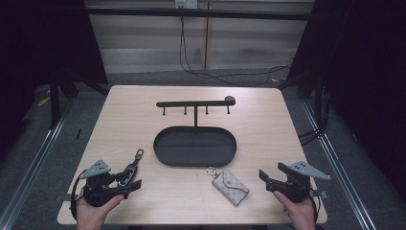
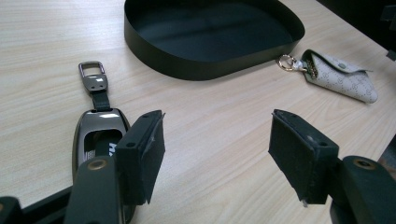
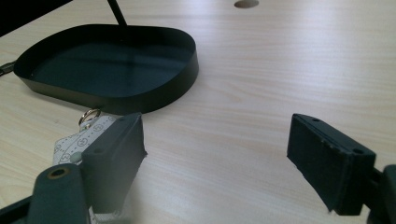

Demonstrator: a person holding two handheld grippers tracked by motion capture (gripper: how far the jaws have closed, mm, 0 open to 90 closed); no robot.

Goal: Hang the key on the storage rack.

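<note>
Key fob (image 2: 95,140), dark and glossy with a metal loop, is seen beside left tongs (image 2: 217,156), spread apart; patterned pouch (image 1: 231,186) and black tray (image 1: 195,145) lie right; right tongs (image 3: 215,161) spread too.

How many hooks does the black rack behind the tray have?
4. They hang in a row under the bar of the rack, at and. None seems hidden.

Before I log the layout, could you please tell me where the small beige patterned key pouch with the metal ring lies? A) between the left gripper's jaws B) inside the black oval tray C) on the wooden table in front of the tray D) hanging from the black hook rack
C: the beige key pouch lies flat on the wooden table, just outside the near rim of the black oval tray.
</note>
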